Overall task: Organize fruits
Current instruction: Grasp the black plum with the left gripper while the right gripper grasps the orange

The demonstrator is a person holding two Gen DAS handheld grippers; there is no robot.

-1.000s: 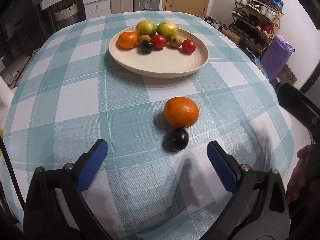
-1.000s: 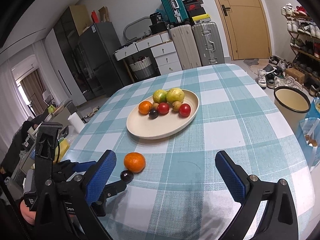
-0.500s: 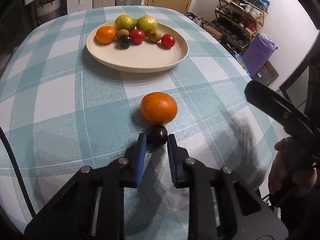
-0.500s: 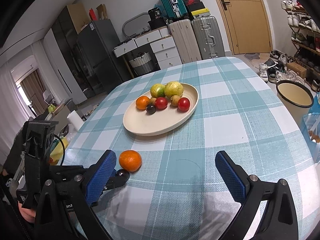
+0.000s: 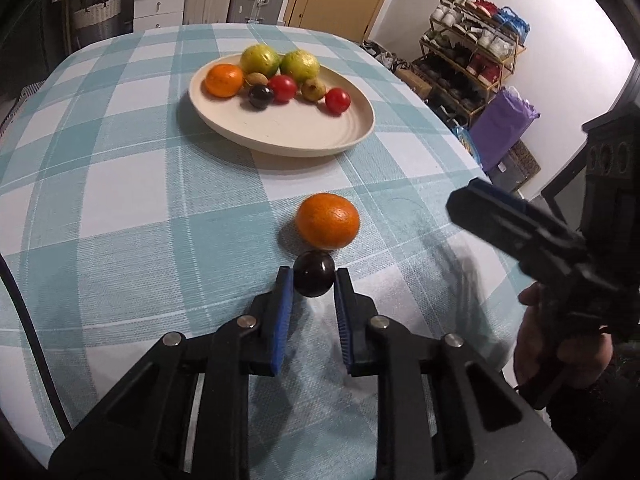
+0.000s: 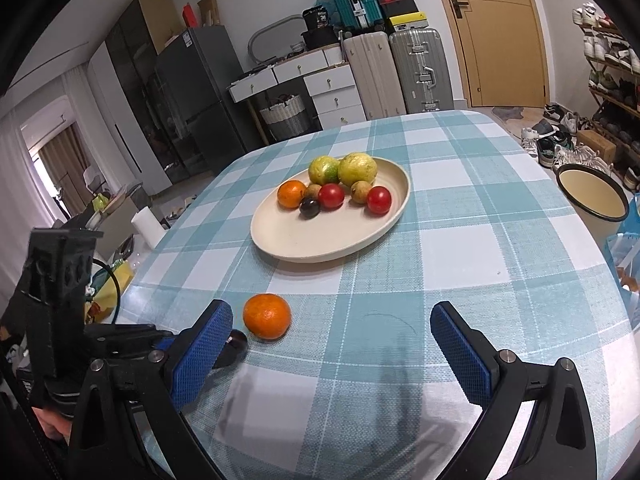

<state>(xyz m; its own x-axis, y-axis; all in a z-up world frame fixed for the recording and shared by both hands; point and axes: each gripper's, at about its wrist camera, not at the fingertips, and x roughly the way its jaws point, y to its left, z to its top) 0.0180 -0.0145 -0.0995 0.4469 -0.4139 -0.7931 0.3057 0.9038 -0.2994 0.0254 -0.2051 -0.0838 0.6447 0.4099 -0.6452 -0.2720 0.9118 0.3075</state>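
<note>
Left hand-held gripper clamping dark plum, right hand-held gripper spread wide

- The plate sits on the desk at 12 o'clock, holding eight fruits.
- The lone orange lies on the desk nearer, at 1 o'clock.
- The plum touches the orange's near side, between the left gripper's fingers.
- The right gripper hangs at 3 o'clock.
</note>
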